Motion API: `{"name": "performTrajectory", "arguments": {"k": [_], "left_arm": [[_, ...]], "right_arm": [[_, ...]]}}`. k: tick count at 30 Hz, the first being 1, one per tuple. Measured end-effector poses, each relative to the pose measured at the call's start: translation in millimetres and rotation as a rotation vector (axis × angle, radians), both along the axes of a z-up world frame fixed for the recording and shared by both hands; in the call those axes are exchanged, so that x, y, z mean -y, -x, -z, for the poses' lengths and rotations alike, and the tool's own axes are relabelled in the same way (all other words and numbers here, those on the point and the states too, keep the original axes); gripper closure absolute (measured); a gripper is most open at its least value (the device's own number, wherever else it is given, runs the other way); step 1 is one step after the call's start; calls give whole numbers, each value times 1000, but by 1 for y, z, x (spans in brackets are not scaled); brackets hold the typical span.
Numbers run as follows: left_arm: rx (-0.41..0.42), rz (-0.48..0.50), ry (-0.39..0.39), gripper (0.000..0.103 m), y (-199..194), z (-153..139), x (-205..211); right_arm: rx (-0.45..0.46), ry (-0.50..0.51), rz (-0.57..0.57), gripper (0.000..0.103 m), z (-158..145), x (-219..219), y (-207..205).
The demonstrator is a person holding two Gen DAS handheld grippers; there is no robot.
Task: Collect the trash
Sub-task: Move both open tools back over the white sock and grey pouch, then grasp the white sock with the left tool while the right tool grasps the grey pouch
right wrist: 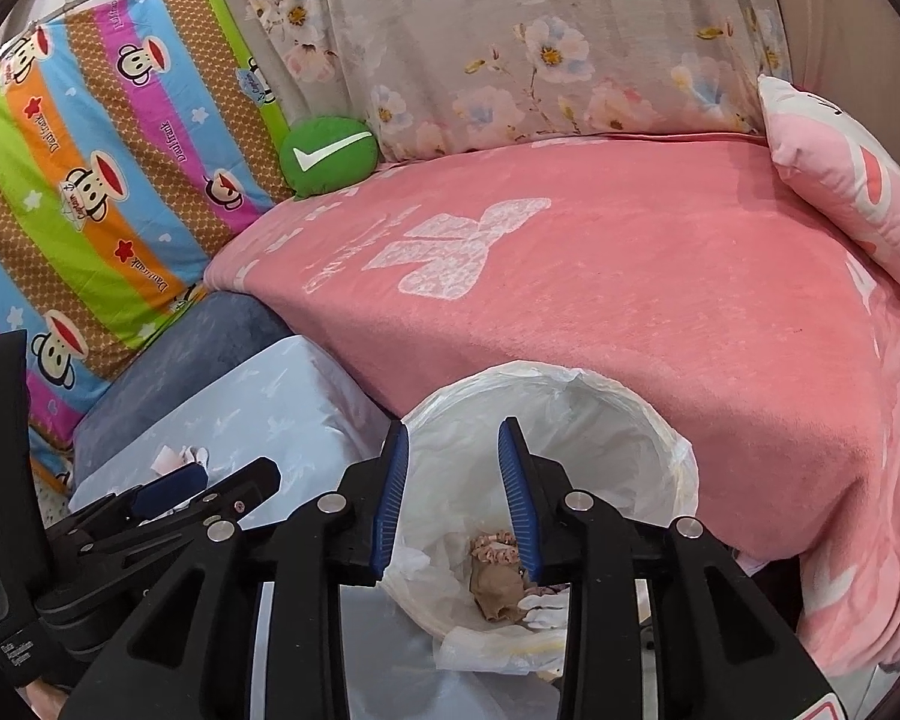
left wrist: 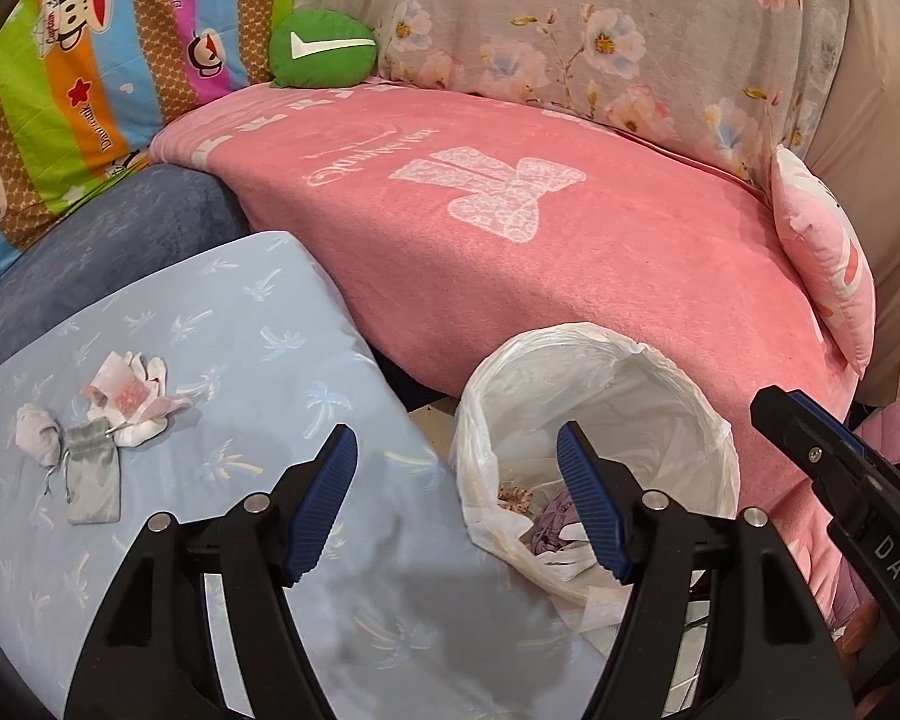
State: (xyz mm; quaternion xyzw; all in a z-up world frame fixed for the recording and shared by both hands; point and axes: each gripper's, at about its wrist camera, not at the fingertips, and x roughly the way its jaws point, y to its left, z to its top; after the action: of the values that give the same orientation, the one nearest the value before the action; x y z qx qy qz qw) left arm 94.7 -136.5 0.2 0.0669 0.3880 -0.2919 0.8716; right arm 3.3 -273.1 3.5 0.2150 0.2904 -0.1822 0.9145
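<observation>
Left gripper (left wrist: pixel 456 468) spread wide, nothing between pads, straddling near rim of lined trash bin (left wrist: pixel 678 372). Right gripper (right wrist: pixel 453 468) parted, empty, poised over bin mouth. Brown crumpled scrap (right wrist: pixel 498 579) and purple item (left wrist: pixel 549 525) lie in bin. Grey pouch (left wrist: pixel 93 489), tissue wads (left wrist: pixel 129 399) lie on blue cushion (left wrist: pixel 240 312), left of bin.

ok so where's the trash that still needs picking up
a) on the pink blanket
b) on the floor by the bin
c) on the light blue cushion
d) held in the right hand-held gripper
c: crumpled tissues and a small grey pouch lie on the light blue cushion, left of the lined bin.
</observation>
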Motion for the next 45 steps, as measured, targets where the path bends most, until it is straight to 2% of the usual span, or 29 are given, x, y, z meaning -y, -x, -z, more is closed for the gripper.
{"name": "performTrajectory", "arguments": {"k": [11,13,16,20,32,36,45], "left_arm": [[-21,-81,-8,36,-16,9,-42],[-22,-98,-6,35,-19,11,-52],[-19,-126,-9,31,-23,12,-67],[-22,-167,-11,22,-30,16,-90],[-30,-288,-46,22,-52,33,-168],[-42,-335,-52,21,-62,39,-196],[-65,-444,-73,18,-86,56,-259]], "right_arm": [[-24,11,-66,72,3,-37,-21],[-27,11,-78,69,2,-44,-25],[-27,21,-95,63,2,-57,-31],[-39,25,-130,62,4,-76,-41],[-84,41,-261,59,14,-153,-79],[-102,44,-307,55,22,-180,-95],[-157,18,-403,55,52,-243,-134]]}}
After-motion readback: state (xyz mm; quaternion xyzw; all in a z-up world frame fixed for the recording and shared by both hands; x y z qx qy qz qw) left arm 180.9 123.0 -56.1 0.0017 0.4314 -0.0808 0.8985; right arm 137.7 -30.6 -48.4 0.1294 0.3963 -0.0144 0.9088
